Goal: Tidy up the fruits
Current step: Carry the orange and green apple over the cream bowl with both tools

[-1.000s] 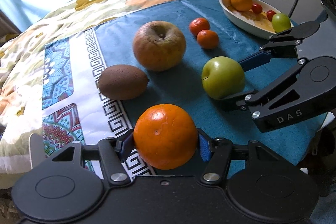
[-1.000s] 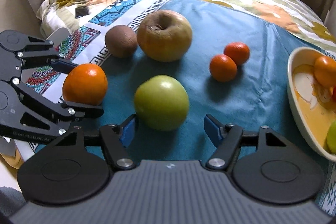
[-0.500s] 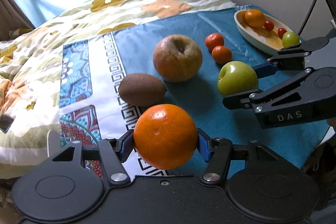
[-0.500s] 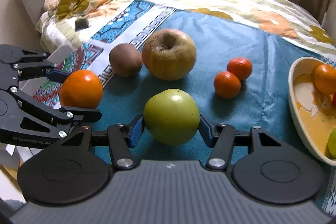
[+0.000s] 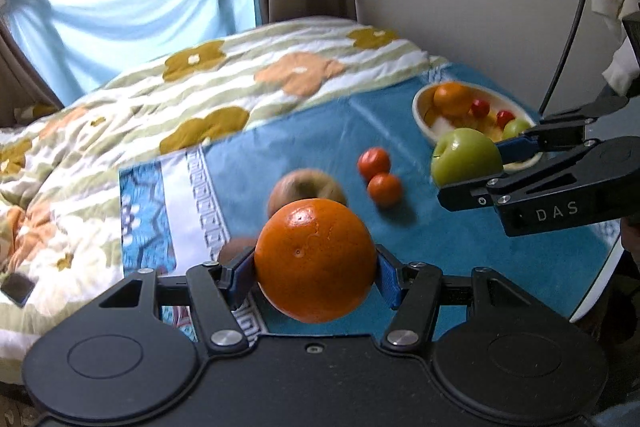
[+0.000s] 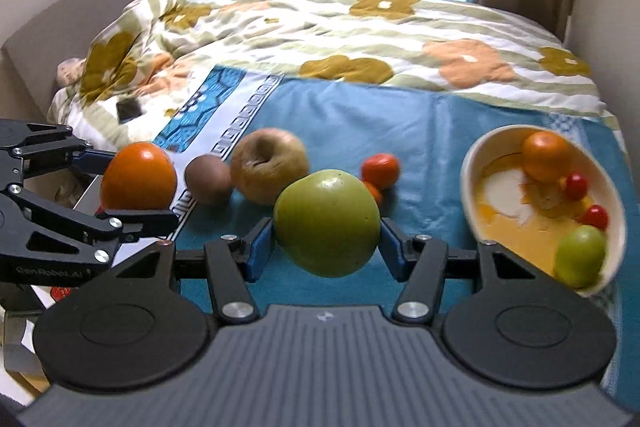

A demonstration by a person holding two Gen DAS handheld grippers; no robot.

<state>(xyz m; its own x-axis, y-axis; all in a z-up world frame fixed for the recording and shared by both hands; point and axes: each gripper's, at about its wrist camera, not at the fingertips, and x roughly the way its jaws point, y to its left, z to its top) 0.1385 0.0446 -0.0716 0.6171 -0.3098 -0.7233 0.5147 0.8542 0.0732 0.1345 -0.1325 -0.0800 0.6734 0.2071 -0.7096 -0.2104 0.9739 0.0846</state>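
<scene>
My left gripper [image 5: 316, 267] is shut on a large orange [image 5: 316, 255] and holds it above the blue cloth [image 5: 460, 247]. Between the blue pads of my right gripper [image 6: 327, 247] a green apple [image 6: 327, 223] is clamped, also off the cloth. In the right wrist view the left gripper [image 6: 136, 187] with its orange [image 6: 138, 175] hangs at the left. An oval bowl [image 6: 466, 179] at the right contains an orange, two cherry tomatoes and a small green fruit. On the cloth lie a brown apple [image 6: 269, 167], a kiwi [image 6: 208, 179] and two small mandarins [image 5: 374, 163].
A floral quilt [image 6: 360, 27] covers the bed beyond the cloth, with a dark phone [image 6: 128, 109] lying on it at the left. Curtains and a window close the far side. A wall and a hanging cable [image 5: 568, 39] stand to the right of the bowl.
The right gripper closed on the green apple and lifted it. Both grippers rose with their fruit, and the views now tilt up toward the window.
</scene>
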